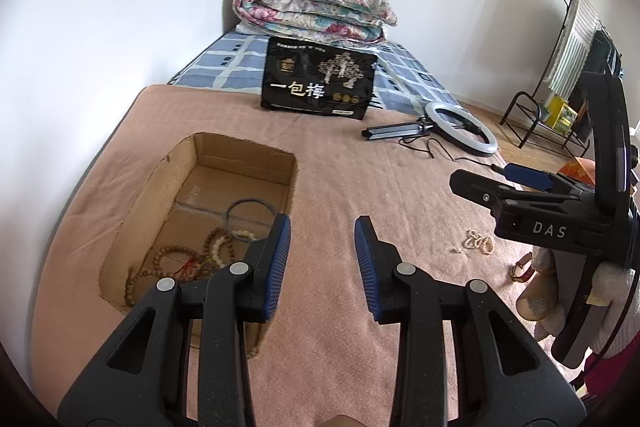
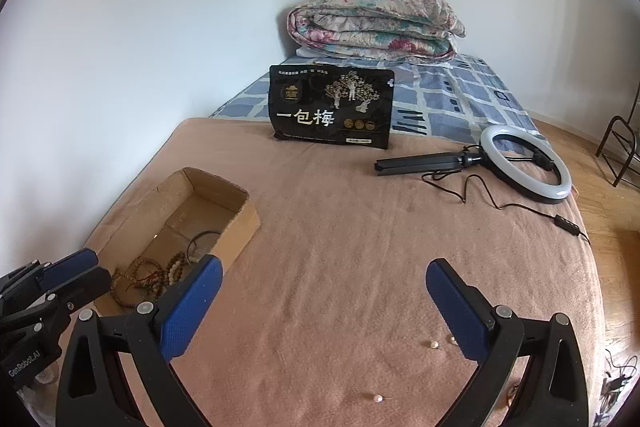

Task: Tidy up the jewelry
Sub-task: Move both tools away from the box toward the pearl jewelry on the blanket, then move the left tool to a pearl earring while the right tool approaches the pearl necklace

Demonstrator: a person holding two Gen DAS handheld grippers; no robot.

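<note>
A cardboard box [image 1: 240, 163] sits open on the pink blanket [image 1: 360, 187]. Inside lie brown bead strands [image 1: 176, 259], a dark bangle [image 1: 248, 211] and a white bead bracelet [image 1: 244, 235]. My left gripper [image 1: 322, 227] hovers at the box's right edge, open, nothing between its pads. A pearl bracelet [image 1: 478, 241] and a brown-strapped watch [image 1: 522, 267] lie on the blanket to the right, under my right gripper's body. My right gripper [image 2: 324, 267] stands wide open and empty over bare blanket. Small loose pearls [image 2: 434, 345] rest near its right finger, another [image 2: 376, 398] lower down.
A black snack bag [image 2: 332, 111] stands upright at the blanket's far edge. A ring light [image 2: 524, 163] with its stand and cable lies at the right. A folded floral quilt [image 2: 376, 27] is at the back. A white wall borders the left, wooden floor and a metal rack [image 1: 540, 123] the right.
</note>
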